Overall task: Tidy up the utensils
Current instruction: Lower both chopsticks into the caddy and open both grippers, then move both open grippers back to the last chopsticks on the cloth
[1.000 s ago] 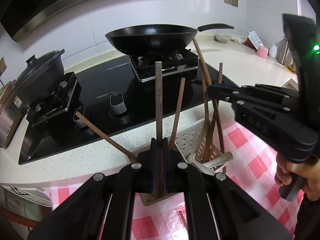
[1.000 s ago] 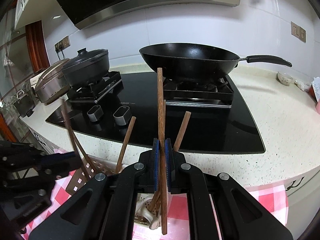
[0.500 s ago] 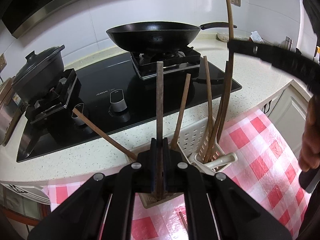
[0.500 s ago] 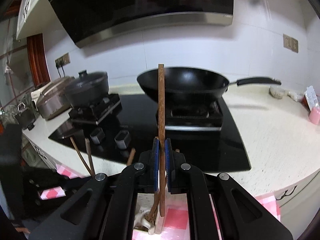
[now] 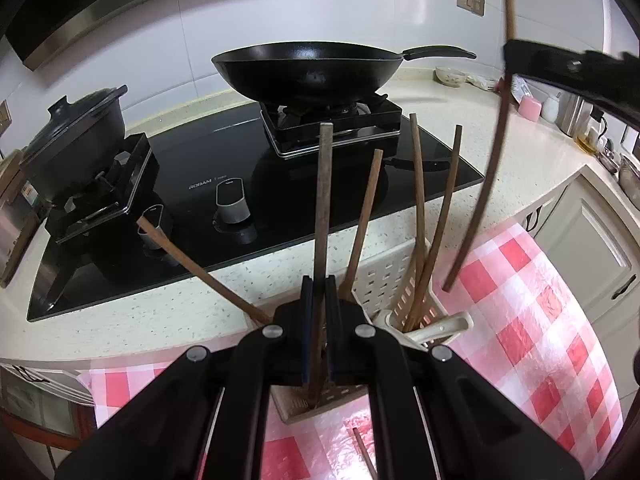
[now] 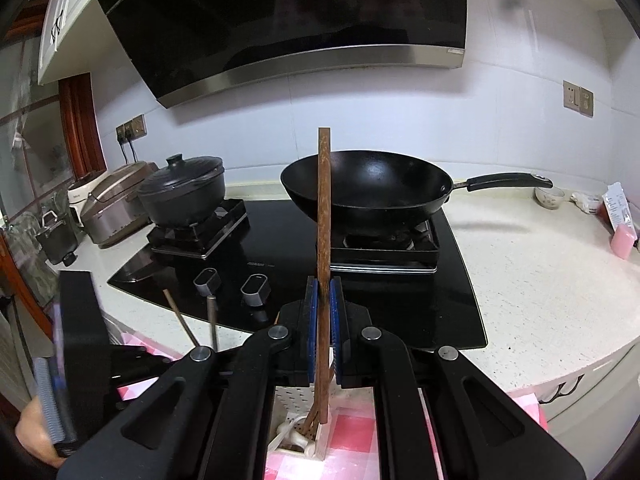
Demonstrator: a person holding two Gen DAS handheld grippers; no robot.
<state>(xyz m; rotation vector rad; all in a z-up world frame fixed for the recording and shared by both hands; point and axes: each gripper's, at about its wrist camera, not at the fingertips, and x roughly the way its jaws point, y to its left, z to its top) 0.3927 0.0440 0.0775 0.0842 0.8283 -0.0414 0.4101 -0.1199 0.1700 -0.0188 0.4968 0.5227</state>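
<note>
In the left wrist view, the left gripper sits low in the centre of the frame, its jaws clenched on a wooden chopstick that stands nearly upright, its lower end reaching down to the perforated floor of a white utensil basket. The basket stands on a pink-and-white checked cloth at the near edge of the speckled surface. More wooden chopsticks lean in the basket's right part, and one slants out toward the left.

At the upper right of that view the right gripper holds a long chopstick whose lower tip hangs clear above the cloth, just right of the basket.

In the right wrist view the right gripper's jaws are clamped on that same stick, which rises upright in mid-frame; the basket shows below between the arms.

Behind, a black wok and a lidded pot sit on the hob.
</note>
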